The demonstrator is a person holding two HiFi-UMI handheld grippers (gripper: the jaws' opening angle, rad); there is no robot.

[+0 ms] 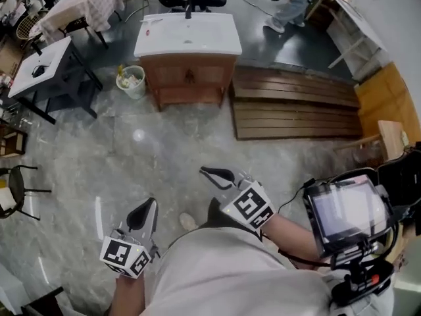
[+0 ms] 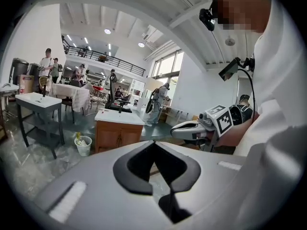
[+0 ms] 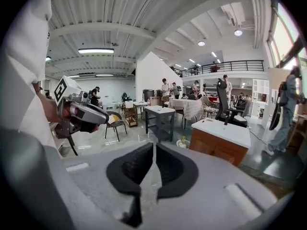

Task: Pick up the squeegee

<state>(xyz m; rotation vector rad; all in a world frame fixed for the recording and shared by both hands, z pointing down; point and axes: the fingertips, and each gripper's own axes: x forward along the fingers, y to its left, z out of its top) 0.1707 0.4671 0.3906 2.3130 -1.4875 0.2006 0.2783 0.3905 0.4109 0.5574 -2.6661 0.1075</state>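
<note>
I cannot make out a squeegee in any view. Both grippers are held close to the person's body above the grey marble floor. In the head view my left gripper (image 1: 146, 210) is at the lower left, pointing up the picture, with its jaws together and nothing in them. My right gripper (image 1: 212, 174) is near the middle, pointing left, also shut and empty. The left gripper view shows my left gripper (image 2: 154, 146) with its pads meeting, and my right gripper (image 2: 188, 128) beside it. In the right gripper view my right gripper (image 3: 154, 148) is shut, and my left gripper (image 3: 98, 116) is off to its left.
A wooden cabinet with a white basin top (image 1: 187, 38) stands ahead, with a small bin (image 1: 132, 81) at its left. A slatted wooden platform (image 1: 296, 107) lies to the right. A white table (image 1: 41, 66) and a black chair (image 1: 16, 188) are at the left. A screen on a rig (image 1: 345, 210) hangs at the person's right.
</note>
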